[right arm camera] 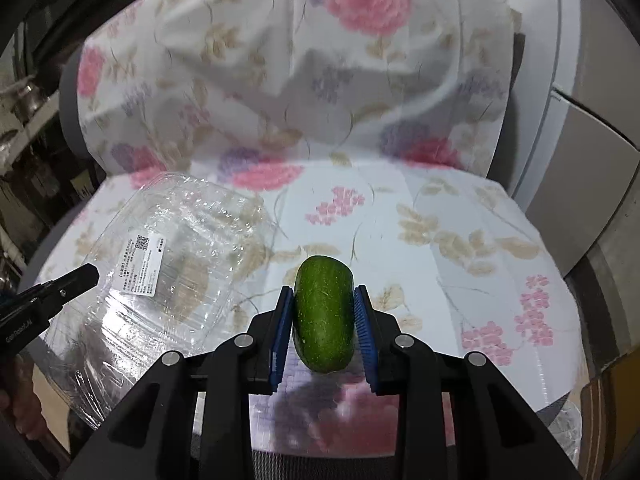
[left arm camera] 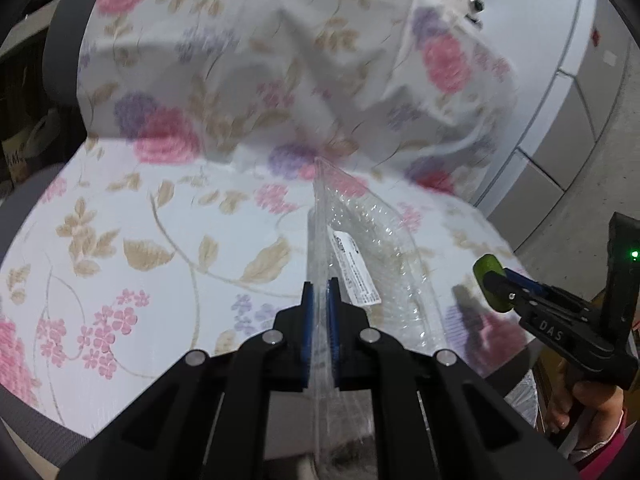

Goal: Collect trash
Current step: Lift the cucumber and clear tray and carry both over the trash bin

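A clear plastic clamshell container point(left arm camera: 372, 240) with a white label hangs edge-on in my left gripper point(left arm camera: 320, 286), whose blue pads are shut on its rim. In the right wrist view the same container point(right arm camera: 172, 248) sits tilted above the left side of the seat, with the left gripper point(right arm camera: 86, 274) at its near edge. My right gripper point(right arm camera: 323, 292) is shut on a short green cucumber piece point(right arm camera: 324, 316), held just above the seat. The left wrist view shows that cucumber piece point(left arm camera: 488, 276) in the right gripper point(left arm camera: 494, 286) at the far right.
A chair draped in a floral cloth point(right arm camera: 460, 220) fills both views, its backrest rising behind. Grey cabinets point(left arm camera: 560, 140) stand to the right. Cluttered shelves point(right arm camera: 24, 100) are at the left. A person's hand point(left arm camera: 592, 400) grips the right tool's handle.
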Tool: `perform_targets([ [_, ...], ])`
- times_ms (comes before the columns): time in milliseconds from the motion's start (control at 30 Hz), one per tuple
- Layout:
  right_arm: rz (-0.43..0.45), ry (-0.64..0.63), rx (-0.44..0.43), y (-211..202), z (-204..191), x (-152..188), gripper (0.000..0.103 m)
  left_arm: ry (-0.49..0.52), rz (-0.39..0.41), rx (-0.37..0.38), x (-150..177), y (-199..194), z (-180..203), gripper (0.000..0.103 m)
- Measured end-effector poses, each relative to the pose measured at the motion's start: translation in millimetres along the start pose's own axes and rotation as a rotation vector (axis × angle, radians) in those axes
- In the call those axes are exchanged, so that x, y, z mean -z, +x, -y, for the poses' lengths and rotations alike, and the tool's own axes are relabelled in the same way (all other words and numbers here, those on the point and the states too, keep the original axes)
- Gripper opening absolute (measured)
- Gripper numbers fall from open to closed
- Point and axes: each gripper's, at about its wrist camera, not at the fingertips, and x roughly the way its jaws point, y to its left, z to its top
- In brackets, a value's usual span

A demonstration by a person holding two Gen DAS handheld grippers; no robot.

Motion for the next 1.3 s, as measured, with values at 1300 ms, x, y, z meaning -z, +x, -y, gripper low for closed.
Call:
perform_targets([
  [1300,0.143,0.027,-0.091,-89,18,9,0.032,0.010,0.151,-0.039,2,-63,29,0.005],
])
